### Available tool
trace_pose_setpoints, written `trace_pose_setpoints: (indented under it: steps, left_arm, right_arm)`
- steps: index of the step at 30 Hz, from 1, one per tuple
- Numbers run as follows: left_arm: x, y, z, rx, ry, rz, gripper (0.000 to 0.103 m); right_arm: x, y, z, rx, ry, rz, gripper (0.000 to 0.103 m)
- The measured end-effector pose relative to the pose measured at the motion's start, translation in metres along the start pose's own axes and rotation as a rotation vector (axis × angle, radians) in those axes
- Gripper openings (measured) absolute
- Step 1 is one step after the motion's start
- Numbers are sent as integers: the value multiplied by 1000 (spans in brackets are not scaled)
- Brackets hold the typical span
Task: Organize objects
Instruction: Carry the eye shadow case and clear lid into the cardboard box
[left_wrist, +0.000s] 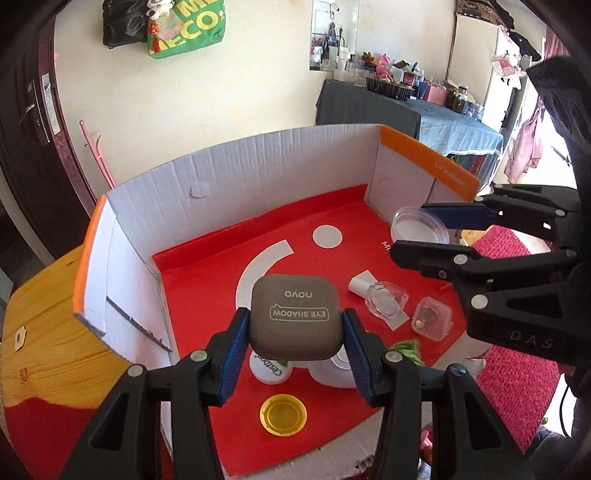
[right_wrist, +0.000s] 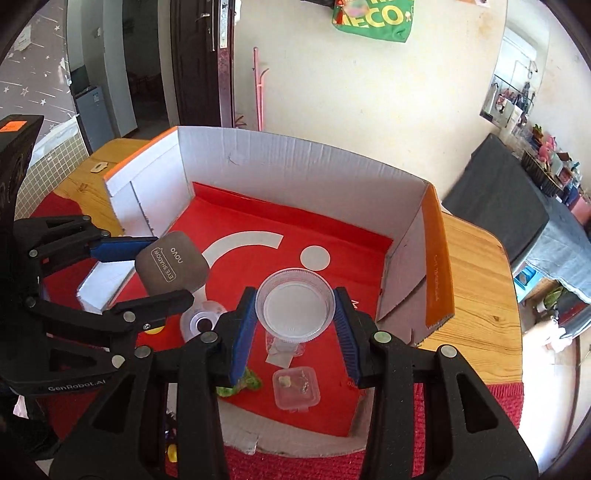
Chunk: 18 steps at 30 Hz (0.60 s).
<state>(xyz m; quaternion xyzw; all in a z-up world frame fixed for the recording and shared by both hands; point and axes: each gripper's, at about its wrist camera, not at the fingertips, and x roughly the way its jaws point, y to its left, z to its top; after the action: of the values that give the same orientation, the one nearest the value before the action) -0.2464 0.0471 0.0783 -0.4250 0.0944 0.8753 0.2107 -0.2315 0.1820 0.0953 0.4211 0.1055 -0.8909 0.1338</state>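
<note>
Bright daylight, sharp, fisheye-warped edges

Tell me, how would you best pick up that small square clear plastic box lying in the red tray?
Grip the small square clear plastic box across two opposite flat sides, coming straight down from above. It lies flat and low on the red tray floor, so only its straight, parallel sides offer the pads a hold. The crumpled green scrap nearby probably leaves enough room.

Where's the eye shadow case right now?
The eye shadow case is clamped in the left gripper, held above the red floor of the cardboard box; in the right wrist view it sits left of the clear round lid.
</note>
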Motion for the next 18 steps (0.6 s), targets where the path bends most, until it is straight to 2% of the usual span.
trace_pose_setpoints:
  steps: [14,18]
  left_arm:
    - [40,8,15,-18,83,-46,52]
    - [47,10,17,-27,108,-45,52]
  right_arm:
    - [55,-15,21,97,151,-38,39]
    - [64,-20,20,138,180,-13,39]
